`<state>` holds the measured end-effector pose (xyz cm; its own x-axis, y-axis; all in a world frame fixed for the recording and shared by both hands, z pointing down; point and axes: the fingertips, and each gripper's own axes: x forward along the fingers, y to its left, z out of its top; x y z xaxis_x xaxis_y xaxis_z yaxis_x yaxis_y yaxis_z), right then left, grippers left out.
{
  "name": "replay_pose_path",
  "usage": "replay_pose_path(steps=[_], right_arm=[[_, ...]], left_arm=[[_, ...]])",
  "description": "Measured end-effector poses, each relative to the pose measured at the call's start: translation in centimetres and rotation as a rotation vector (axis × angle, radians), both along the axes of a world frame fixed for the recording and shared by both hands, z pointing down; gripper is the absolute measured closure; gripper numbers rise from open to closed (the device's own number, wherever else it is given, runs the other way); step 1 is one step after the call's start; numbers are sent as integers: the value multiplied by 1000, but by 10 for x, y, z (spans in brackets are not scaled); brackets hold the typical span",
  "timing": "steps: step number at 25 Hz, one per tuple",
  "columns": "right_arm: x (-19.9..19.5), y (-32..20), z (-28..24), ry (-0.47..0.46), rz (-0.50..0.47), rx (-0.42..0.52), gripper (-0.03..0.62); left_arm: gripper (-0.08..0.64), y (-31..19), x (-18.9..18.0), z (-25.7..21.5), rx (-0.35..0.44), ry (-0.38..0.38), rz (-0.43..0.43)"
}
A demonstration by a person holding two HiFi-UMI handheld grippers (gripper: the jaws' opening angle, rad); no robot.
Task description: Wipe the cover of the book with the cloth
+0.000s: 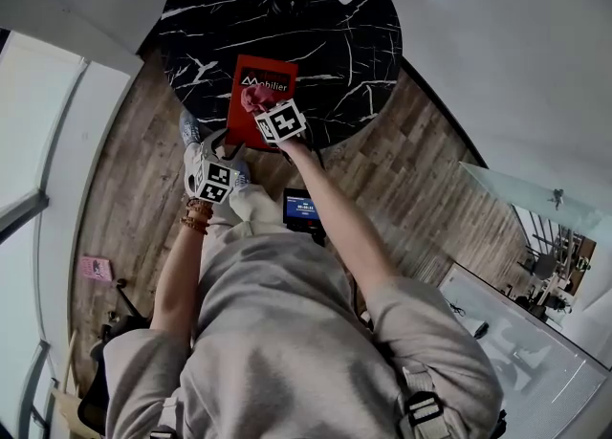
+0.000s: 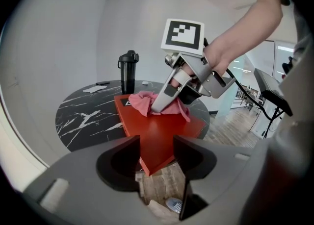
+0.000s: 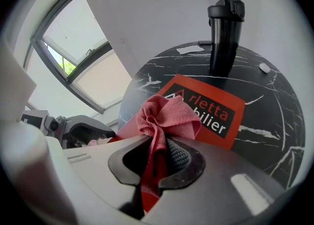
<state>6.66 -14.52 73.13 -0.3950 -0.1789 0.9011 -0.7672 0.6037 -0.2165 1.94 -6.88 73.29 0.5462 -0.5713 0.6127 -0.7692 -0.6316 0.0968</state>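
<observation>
Right tool [image 3: 159,158] clamped on cloth [image 3: 167,116], book [image 3: 211,96] title partly covered; left tool [image 2: 157,153] apart.

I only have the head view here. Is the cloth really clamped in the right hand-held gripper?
Observer: Yes. The right hand-held gripper is shut on the pink cloth, which bunches out onto the cover of the book.
Operator: And the left one?
Observer: The left hand-held gripper has its jaws apart; the book's overhanging corner shows in the gap.
Operator: Anything standing nearby?
Observer: A black bottle stands upright just beyond the book's far edge.
</observation>
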Motion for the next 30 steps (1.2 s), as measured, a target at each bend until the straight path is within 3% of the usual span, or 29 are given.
replay_pose_path(steps=[13,20,22,26,30], right_arm=[[-47,23,0,-25,-99,-26,532],[-61,28,0,-60,-85,-45,532],[-67,28,1,-113,-36,-81,532],[-75,30,-9,-321,58,-176,531],[-58,20,-42,-446,83,-54,530]], left_arm=[[344,6,5,-2,8,-8,47],[344,6,6,1,14,-31,72],[342,6,4,0,15,-30,66],[339,5,6,-2,-18,13,36],[341,6,-8,0,-31,-13,24]])
